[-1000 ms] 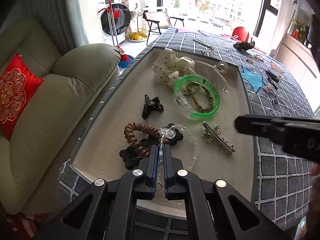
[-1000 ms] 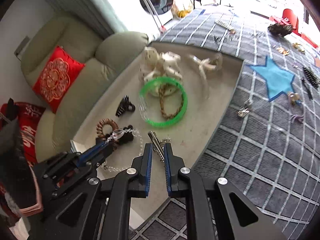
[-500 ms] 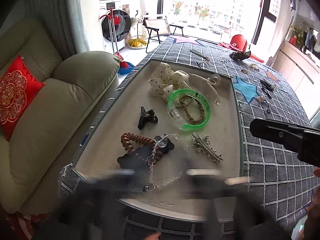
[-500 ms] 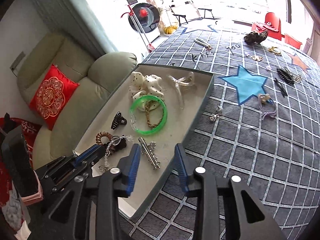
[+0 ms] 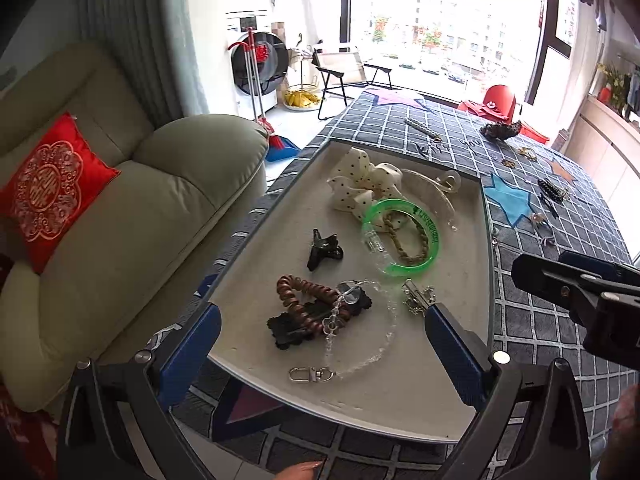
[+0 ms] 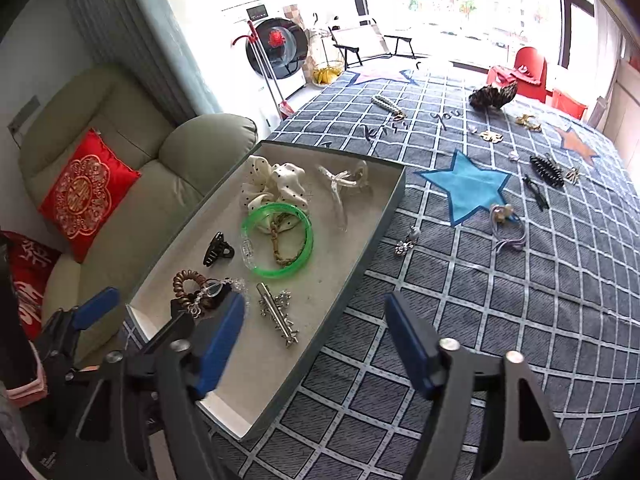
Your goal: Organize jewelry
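A grey tray (image 5: 276,220) (image 6: 376,236) on the checked tablecloth holds a green bangle (image 5: 430,256) (image 6: 306,254), a dotted scrunchie (image 5: 360,184), a black claw clip (image 5: 322,250), a brown coil tie (image 5: 296,292), a clear bead chain (image 5: 376,352) and a silver clip (image 6: 278,318). My left gripper (image 5: 322,350) is open and empty above the tray's near end. My right gripper (image 6: 316,342) is open and empty over the tray's right wall. Loose pieces lie on the cloth: a silver charm (image 6: 406,246), a purple tie (image 6: 508,226), a black comb clip (image 6: 546,170).
A beige sofa (image 5: 120,216) with a red cushion (image 5: 48,192) stands left of the table. More jewelry lies at the far end: a pearl strip (image 6: 386,106), a dark scrunchie (image 6: 494,96), gold pieces (image 6: 528,122). A washing machine and chair stand behind.
Both grippers opened and drew back and up. The left let go of the clear bead chain, the right let go of the silver clip; both now lie in the tray.
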The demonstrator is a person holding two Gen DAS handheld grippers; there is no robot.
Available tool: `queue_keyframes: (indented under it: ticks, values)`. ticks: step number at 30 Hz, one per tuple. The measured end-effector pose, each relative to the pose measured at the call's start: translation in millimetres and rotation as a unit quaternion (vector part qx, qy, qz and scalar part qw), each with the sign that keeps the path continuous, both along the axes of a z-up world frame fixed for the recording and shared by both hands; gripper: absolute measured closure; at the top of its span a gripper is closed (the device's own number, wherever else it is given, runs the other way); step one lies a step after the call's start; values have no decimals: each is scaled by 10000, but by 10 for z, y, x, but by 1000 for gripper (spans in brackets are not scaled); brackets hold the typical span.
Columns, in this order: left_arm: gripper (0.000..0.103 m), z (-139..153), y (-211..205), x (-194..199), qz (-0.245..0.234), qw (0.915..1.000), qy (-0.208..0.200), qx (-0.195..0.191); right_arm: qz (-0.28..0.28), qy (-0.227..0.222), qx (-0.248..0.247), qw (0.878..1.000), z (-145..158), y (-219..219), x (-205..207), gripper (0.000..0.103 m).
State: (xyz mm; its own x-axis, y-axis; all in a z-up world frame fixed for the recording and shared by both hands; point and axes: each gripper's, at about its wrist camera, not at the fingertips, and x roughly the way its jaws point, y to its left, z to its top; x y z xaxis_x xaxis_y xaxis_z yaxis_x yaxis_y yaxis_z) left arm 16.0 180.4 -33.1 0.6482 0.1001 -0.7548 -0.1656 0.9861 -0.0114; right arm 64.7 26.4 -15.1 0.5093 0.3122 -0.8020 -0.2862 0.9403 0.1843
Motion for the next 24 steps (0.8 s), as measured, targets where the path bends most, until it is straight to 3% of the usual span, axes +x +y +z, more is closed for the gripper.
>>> queue_keyframes:
  ticks: [24]
  values:
    - [1, 79, 77, -85, 222, 9998, -8, 14, -37, -154, -297, 9994, 31, 38, -52, 20]
